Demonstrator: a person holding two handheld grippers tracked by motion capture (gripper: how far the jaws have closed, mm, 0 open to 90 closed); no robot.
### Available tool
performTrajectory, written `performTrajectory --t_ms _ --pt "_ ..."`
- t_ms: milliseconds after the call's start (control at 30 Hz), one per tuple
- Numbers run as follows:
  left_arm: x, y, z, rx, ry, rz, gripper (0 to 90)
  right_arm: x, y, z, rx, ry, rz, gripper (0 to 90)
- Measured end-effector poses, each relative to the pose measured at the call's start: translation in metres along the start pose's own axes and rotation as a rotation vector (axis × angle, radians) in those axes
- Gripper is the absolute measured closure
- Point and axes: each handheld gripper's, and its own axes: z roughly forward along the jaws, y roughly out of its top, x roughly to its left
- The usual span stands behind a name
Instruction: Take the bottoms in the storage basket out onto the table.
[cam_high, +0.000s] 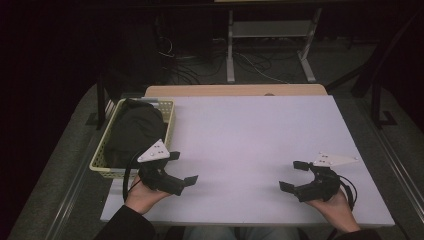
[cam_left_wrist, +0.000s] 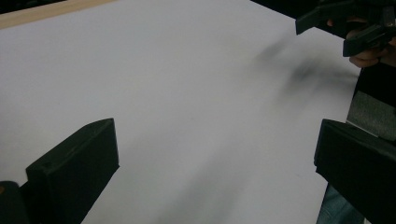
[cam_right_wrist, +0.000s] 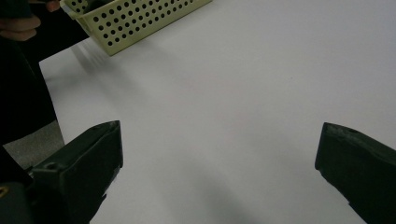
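White table wide and bare across the middle, plenty of room between both hands. Yellow basket hangs over the left edge, dark cloth bundled inside it. Left gripper just beside the basket's near corner, jaws wide open, holding nothing. Right gripper near the front right edge, jaws spread, empty too.

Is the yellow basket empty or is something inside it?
Not empty. The yellow basket at the table's left edge holds a bundle of black cloth that fills most of it.
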Motion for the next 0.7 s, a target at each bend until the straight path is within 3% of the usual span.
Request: performTrajectory --t_ms 700 --pt "0.021 0.016 -0.021 0.018 0.045 -0.012 0.0 -0.001 0.0 0.0 -0.009 -0.003 -0.002 0.5"
